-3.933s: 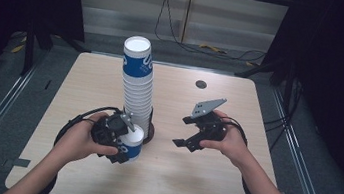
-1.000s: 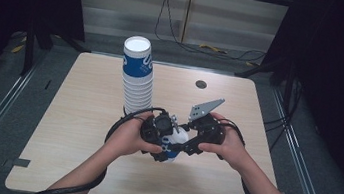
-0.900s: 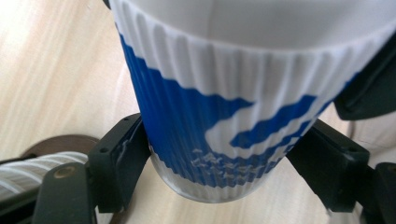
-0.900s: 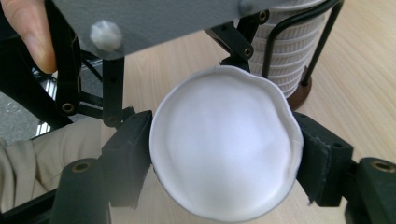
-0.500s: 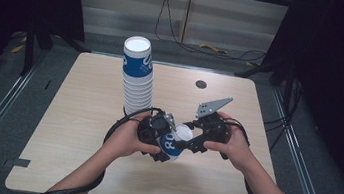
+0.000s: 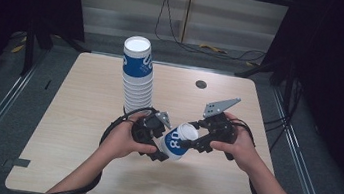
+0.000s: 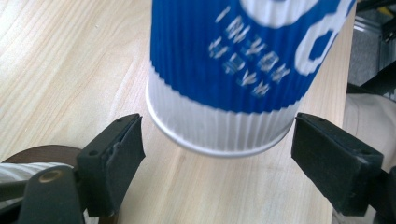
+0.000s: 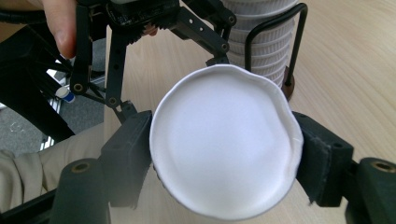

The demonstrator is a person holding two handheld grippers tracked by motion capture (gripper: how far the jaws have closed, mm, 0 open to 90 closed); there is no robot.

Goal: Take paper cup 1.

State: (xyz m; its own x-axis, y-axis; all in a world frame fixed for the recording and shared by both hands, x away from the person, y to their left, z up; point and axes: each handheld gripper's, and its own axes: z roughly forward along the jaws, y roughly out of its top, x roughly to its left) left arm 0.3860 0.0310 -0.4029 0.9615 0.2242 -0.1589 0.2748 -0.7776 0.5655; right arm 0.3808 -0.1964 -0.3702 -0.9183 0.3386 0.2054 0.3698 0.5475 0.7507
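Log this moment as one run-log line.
right gripper: shut on paper cup | left gripper: jaws just opened, clear of cup base | cup stack: upright on table

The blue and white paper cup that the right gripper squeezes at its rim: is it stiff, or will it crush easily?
The cup probably crushes easily: its rim already looks dented between the right gripper pads. It seems light, held sideways by the rim alone. The ribbed wall likely gives some grip, so it is hardly slippery.
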